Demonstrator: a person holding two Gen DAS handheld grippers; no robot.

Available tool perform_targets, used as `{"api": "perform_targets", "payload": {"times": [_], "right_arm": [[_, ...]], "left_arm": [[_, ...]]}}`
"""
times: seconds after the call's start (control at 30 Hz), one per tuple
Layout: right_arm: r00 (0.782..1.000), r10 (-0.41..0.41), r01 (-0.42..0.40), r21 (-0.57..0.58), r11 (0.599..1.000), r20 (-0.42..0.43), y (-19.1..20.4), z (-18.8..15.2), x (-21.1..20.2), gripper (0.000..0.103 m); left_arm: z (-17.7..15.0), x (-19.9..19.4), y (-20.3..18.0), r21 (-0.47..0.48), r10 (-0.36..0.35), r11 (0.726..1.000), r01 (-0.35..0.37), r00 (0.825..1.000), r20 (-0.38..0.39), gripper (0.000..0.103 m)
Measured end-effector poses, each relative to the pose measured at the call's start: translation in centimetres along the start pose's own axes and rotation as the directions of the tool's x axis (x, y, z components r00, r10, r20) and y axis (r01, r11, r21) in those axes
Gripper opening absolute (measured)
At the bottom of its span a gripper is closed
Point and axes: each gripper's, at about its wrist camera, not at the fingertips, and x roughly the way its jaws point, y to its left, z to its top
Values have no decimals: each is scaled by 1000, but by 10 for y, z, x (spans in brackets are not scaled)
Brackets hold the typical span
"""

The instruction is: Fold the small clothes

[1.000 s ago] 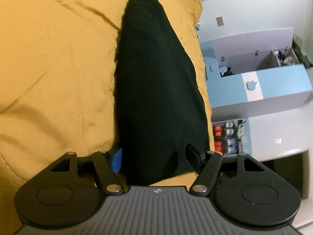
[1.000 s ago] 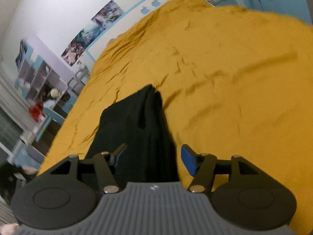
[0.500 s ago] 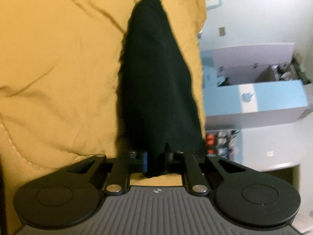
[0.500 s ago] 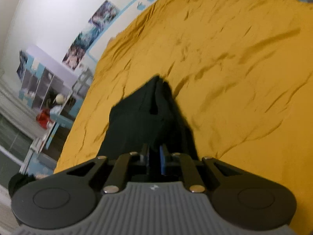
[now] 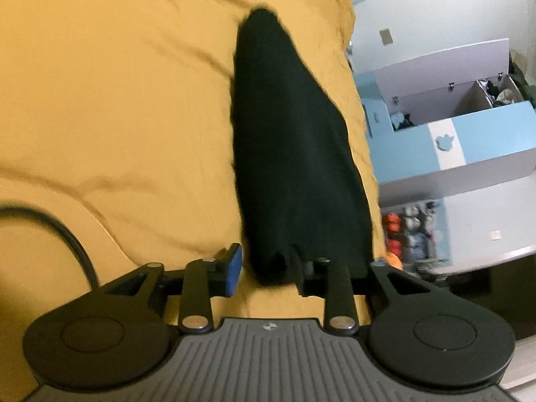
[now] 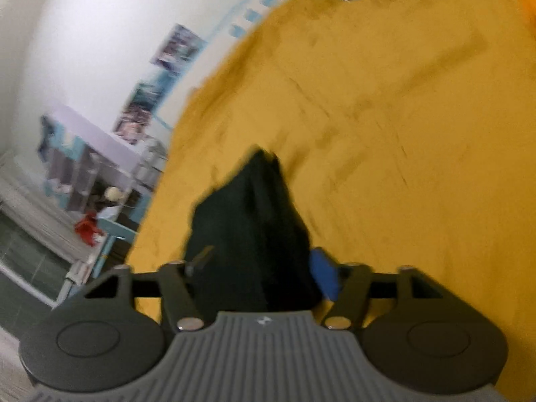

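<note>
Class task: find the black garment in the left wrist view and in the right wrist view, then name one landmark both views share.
Left wrist view: the black garment runs from upper centre down to the left gripper.
Right wrist view: the black garment sits at lower centre, between the fingers of the right gripper.
Shared landmark: the yellow bedspread under it.

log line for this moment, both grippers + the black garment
left gripper: open | right gripper: open | black garment: folded narrow on yellow bedspread, between both jaws

Left gripper [image 5: 268, 269] fingers [image 5: 232, 264] parted wide; right gripper [image 6: 261, 268] fingers [image 6: 323, 273] likewise spread, view blurred.
</note>
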Motion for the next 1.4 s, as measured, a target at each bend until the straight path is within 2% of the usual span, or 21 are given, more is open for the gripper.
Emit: {"api": "perform_targets", "payload": {"times": [0.1, 0.17, 0.3, 0.43, 0.57, 0.7, 0.77, 0.8, 0.87, 0.97, 1.03, 1.17, 1.3, 1.37, 1.4], "right_arm": [[1000, 18, -19, -45, 999, -11, 7, 38, 22, 80], [999, 30, -32, -34, 999, -40, 2, 60, 46, 80], [976, 98, -90, 51, 995, -194, -24, 95, 111, 81], [951, 100, -79, 81, 994, -293, -42, 106, 166, 81], [935, 83, -74, 38, 997, -346, -41, 104, 206, 81], [944, 22, -33, -30, 999, -329, -34, 102, 220, 81], [953, -27, 6, -72, 997, -301, -28, 101, 215, 81], [960, -77, 50, -108, 993, -268, -23, 99, 210, 81], [964, -143, 99, -198, 975, -222, -8, 95, 201, 81], [965, -129, 65, -270, 961, -227, 6, 94, 189, 81], [963, -125, 55, -281, 958, -238, 11, 98, 189, 81], [959, -73, 11, -223, 975, -274, 5, 112, 204, 81], [946, -19, -17, -109, 994, -323, -18, 125, 233, 81], [934, -2, -21, -60, 998, -356, -31, 125, 247, 81], [930, 11, -21, -25, 999, -368, -39, 126, 253, 81]], "left_arm": [[6, 3, 0, 17, -28, 999, 27, 1000, 15, 47], [7, 12, 0, 15, -42, 999, 42, 999, 12, 47], [1, 28, -7, 89, -27, 996, 30, 999, -36, 47], [7, 41, -3, 71, -78, 994, 83, 994, -77, 50], [15, 58, -8, 114, -58, 991, 72, 992, -116, 52], [18, 53, -27, 201, 59, 979, -30, 989, -139, 51], [16, 45, -40, 256, 136, 961, -104, 985, -109, 53], [15, 40, -46, 279, 172, 949, -143, 982, -83, 53], [14, 34, -58, 328, 243, 918, -223, 970, -22, 60], [9, 28, -73, 396, 318, 864, -311, 947, 50, 61], [5, 27, -80, 427, 318, 849, -311, 946, 59, 61], [-1, 32, -83, 431, 283, 862, -267, 959, 29, 61], [0, 40, -84, 423, 290, 866, -267, 957, 10, 61], [2, 45, -81, 402, 284, 879, -257, 959, -8, 63], [4, 45, -75, 378, 266, 895, -237, 964, -25, 63]]}}
